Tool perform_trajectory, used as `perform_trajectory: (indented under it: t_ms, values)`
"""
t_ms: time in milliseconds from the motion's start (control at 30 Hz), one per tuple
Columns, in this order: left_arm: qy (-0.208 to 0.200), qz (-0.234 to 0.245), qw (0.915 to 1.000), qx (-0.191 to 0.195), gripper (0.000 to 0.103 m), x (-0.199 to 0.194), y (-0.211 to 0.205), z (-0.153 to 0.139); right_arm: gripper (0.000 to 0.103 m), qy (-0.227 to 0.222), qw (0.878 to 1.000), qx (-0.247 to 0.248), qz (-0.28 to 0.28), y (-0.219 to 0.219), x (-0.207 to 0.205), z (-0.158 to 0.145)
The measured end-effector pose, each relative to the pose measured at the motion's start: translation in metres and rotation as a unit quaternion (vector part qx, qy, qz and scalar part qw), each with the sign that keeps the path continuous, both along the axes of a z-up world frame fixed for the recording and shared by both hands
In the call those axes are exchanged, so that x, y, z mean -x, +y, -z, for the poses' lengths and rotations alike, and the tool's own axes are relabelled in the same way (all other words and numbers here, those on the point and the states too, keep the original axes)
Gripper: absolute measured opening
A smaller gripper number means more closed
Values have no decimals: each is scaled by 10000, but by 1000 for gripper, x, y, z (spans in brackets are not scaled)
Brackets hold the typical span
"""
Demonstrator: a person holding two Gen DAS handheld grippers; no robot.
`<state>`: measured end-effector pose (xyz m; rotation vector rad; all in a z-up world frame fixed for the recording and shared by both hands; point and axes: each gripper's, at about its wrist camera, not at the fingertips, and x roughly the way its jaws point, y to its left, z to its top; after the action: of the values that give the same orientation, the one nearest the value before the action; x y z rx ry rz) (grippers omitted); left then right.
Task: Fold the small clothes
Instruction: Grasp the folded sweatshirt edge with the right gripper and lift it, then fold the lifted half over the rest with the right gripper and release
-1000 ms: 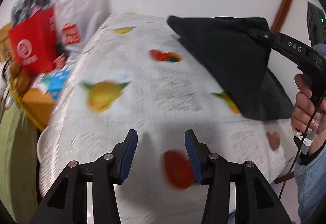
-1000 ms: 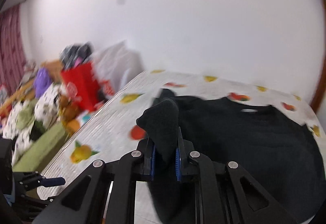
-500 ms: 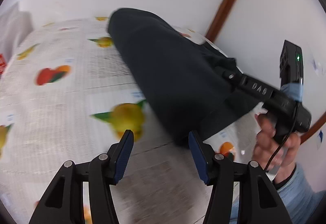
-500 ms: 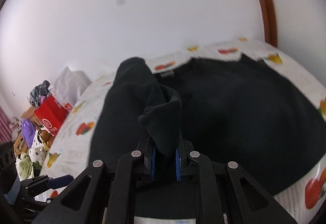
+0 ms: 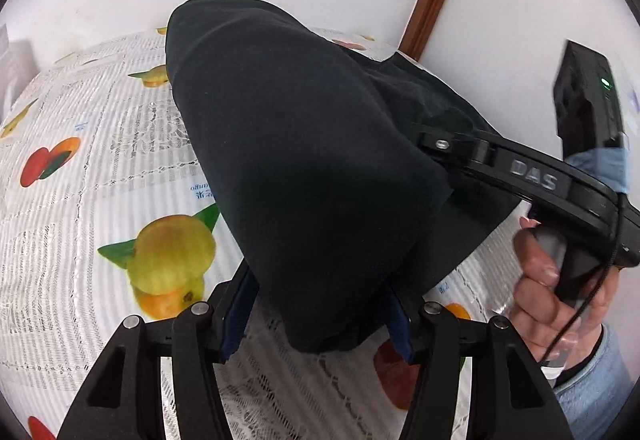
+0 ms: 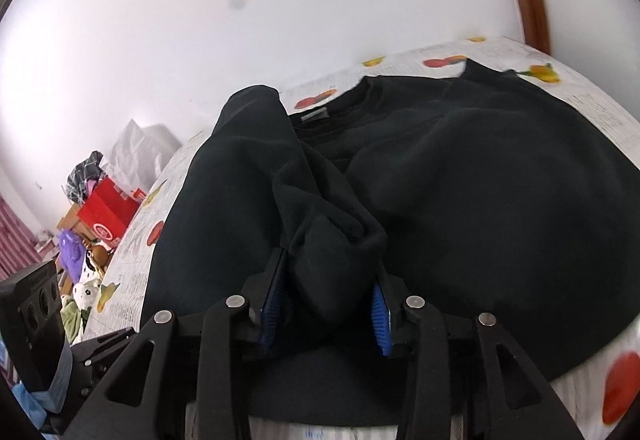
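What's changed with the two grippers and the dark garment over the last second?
The right gripper carried the dark sweater's side across onto its body; its jaws, clamped a second ago, are now opening around the bunched cloth. The left gripper swung in from bare tablecloth to straddle the folded edge. The sweater's far half stayed flat.

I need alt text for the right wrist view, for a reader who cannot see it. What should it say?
The right gripper is opening around a bunched fold of a black sweatshirt, which lies on a fruit-print tablecloth; the cloth sits between its blue pads. One side of the garment is folded over its middle. At left, a red bag and clutter stand by a white wall.
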<state>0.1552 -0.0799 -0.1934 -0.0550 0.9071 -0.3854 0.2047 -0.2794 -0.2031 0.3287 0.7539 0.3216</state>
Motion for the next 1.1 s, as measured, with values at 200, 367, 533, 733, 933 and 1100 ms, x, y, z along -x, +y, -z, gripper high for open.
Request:
perform_trajectory:
  t_ms: [200, 367, 533, 733, 933, 1100]
  values:
    - [-124, -271, 9995, -128, 38, -1, 1, 0, 24, -51, 9994, 337, -79, 4, -9, 5]
    - [-165, -386, 9991, -1, 23, 0, 14, -4, 23, -70, 9971, 742, -126, 19, -11, 3]
    - [-195, -590, 9980, 65, 19, 3, 40, -6, 21, 22, 9964, 828, -190, 40, -16, 0]
    - [-181, -913, 9956, 67, 19, 14, 87, -13, 21, 22, 9941, 943, -526, 87, -20, -2]
    - [-74, -1204, 9927, 53, 21, 29, 135, -15, 21, 29, 9932, 776, -867, 132, -21, -3]
    - [51, -1001, 9949, 143, 51, 45, 145, -15, 21, -40, 9936, 793, -809, 142, -17, -6]
